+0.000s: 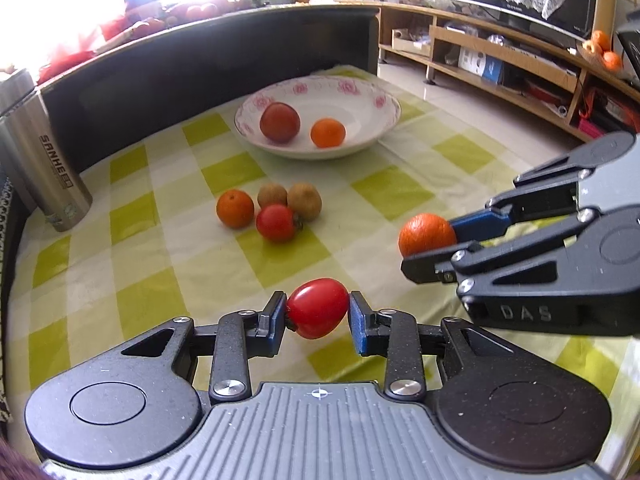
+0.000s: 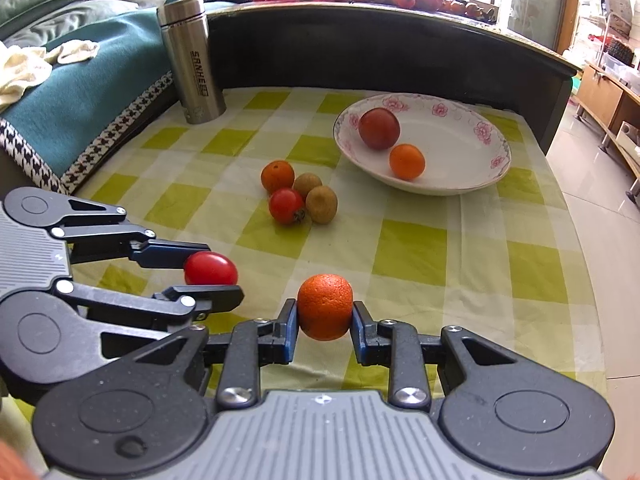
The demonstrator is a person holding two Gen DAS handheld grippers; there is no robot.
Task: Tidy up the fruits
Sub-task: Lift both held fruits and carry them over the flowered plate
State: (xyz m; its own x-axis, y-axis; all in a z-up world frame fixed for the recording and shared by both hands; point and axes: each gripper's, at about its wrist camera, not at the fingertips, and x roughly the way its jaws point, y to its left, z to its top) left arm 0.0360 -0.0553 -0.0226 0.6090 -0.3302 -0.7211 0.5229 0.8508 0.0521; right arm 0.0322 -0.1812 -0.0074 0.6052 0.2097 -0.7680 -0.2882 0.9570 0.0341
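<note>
My left gripper [image 1: 318, 314] is shut on a red cherry tomato [image 1: 317, 307], held above the checked cloth. My right gripper [image 2: 325, 320] is shut on a small orange [image 2: 325, 306]. Each gripper shows in the other's view: the right gripper [image 1: 430, 242] with its orange [image 1: 426, 234] at the right, the left gripper [image 2: 212, 276] with its tomato [image 2: 210, 268] at the left. A white flowered bowl [image 1: 360, 90] [image 2: 472, 176] holds a dark red fruit [image 1: 279, 122] and a small orange [image 1: 327, 132]. On the cloth lie an orange [image 1: 235, 208], a red tomato [image 1: 276, 223] and two brown fruits [image 1: 304, 201].
A steel flask [image 1: 44, 160] [image 2: 194, 64] stands at the cloth's far left corner. A dark raised wall [image 1: 200, 56] runs along the table's back. A teal blanket [image 2: 80, 92] lies left of the table. The table's right edge drops to a tiled floor [image 2: 600, 200].
</note>
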